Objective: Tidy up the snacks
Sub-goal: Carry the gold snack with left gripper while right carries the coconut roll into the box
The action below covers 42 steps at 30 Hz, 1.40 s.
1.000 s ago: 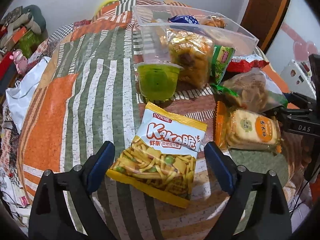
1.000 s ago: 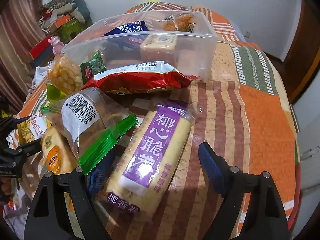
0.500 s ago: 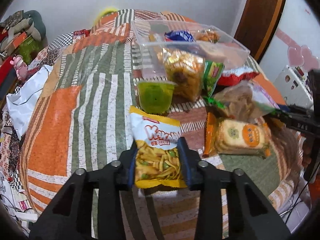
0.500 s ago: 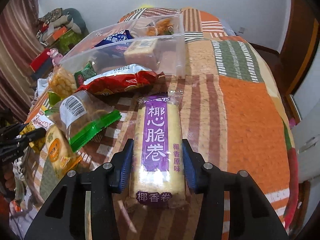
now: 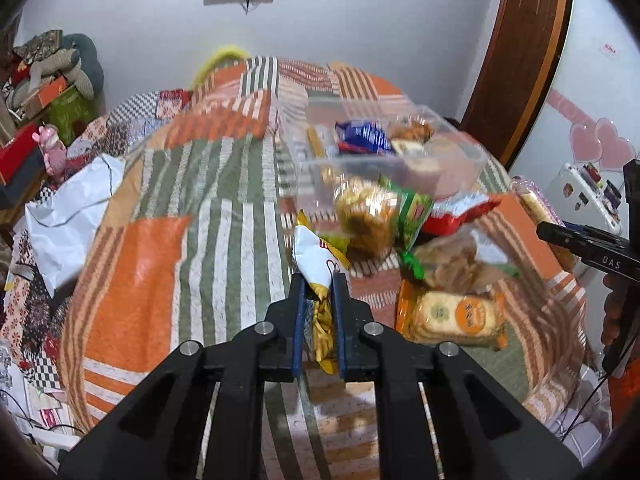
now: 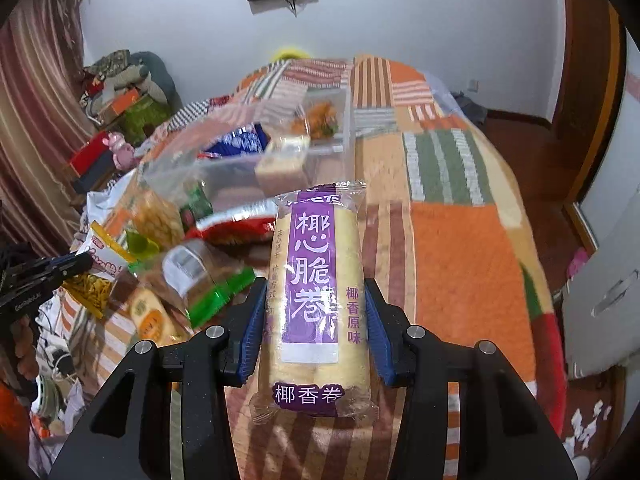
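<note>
A bed covered by a patchwork quilt (image 5: 160,248) of orange, green and white stripes carries everything. Toward its far side, near the headboard end by the white wall, sits a clear plastic bin (image 5: 456,160); a blue packet (image 5: 362,136), a pale block-shaped snack and an orange-brown snack lie inside it, though blur hides finer detail. Against the bin's near wall leans a bag of golden puffed snacks (image 5: 362,216), with a green packet (image 5: 414,216) just beside it and a red packet (image 5: 456,214) next along, toward the quilt's right edge. Nearer the foot of the bed lie a clear bag with a green seam (image 5: 460,258) and, just in front of it, an orange pack of round crackers (image 5: 452,316).

The right gripper (image 6: 316,324) is clamped on a long purple-labelled roll pack (image 6: 316,292), its blue pads pressing both long sides; the pack points away from the camera and is lifted off the quilt, over the bed's near part, short of the bin. The left gripper (image 5: 318,320) has its fingers pinched nearly together on the yellow-and-white chip bag (image 5: 316,264), squeezing the bag's lower part flat so the rest stands up edge-on above the pads, raised over the quilt in front of the puffed snacks. Each gripper shows at the side of the other's view.
</note>
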Each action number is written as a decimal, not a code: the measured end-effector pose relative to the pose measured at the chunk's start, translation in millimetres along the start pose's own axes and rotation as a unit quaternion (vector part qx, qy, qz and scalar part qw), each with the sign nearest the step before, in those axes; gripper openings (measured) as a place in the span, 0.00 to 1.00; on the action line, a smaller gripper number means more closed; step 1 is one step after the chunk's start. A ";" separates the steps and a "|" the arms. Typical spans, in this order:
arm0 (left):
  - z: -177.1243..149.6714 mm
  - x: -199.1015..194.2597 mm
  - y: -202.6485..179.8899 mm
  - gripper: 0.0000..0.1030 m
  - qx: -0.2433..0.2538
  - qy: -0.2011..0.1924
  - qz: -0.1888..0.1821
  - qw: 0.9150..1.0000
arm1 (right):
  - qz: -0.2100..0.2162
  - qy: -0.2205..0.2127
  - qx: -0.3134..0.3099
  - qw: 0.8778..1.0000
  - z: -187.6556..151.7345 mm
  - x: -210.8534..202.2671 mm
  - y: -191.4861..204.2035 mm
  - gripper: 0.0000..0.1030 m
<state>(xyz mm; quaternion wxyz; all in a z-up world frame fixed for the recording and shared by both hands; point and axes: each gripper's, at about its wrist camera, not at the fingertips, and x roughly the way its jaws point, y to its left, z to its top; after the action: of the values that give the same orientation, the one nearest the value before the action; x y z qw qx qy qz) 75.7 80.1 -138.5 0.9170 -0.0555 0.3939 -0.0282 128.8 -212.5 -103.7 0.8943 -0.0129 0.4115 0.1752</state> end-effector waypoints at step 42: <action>140.0 83.2 4.0 0.11 -0.013 -0.052 0.016 0.998 | -0.011 -0.063 -0.024 0.998 112.6 71.5 13.3 0.41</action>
<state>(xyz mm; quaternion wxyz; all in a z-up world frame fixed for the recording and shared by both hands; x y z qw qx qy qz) 234.5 87.3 -103.2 0.9357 -0.0620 0.3472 -0.0053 249.7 -159.5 -80.6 0.9196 -0.0276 0.3501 0.1760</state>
